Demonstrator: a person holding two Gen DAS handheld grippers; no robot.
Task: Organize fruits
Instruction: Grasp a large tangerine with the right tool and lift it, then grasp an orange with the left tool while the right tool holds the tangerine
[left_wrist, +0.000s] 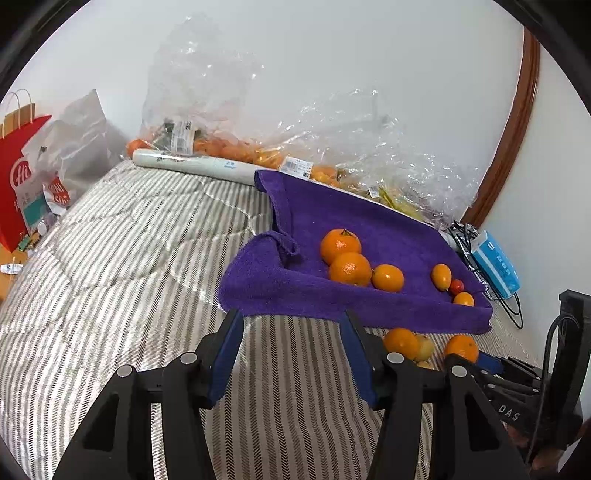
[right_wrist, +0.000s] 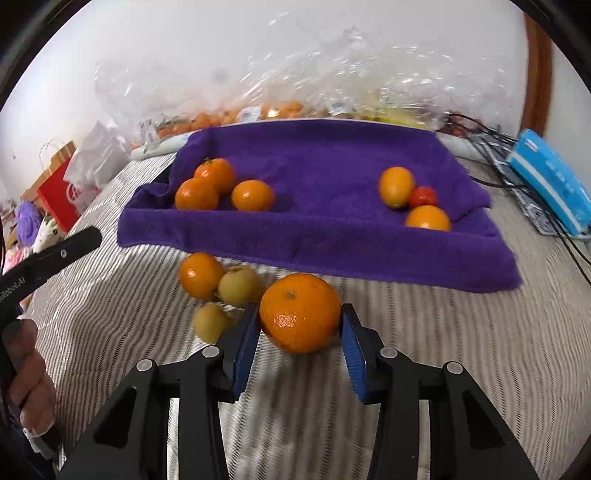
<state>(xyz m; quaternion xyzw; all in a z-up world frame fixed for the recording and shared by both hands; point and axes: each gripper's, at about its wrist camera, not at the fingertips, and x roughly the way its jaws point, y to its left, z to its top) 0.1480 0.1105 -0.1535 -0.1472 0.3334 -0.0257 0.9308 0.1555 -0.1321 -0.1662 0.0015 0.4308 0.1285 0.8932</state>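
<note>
A purple towel (right_wrist: 332, 240) lies on the striped bed and also shows in the left wrist view (left_wrist: 369, 221). On it sit three oranges at the left (right_wrist: 214, 184) and two oranges with a small red fruit at the right (right_wrist: 423, 196). My right gripper (right_wrist: 300, 325) is shut on a large orange (right_wrist: 300, 314) just in front of the towel. Beside it lie another orange (right_wrist: 199, 275) and two yellow-green fruits (right_wrist: 238, 285). My left gripper (left_wrist: 291, 325) is open and empty over the bedspread, near the towel's front edge.
Clear plastic bags of oranges (left_wrist: 229, 147) and a white roll (left_wrist: 192, 166) lie behind the towel by the wall. A blue tissue pack (right_wrist: 550, 181) and black cables sit at the right. Red paper bags (left_wrist: 18, 177) stand at the left.
</note>
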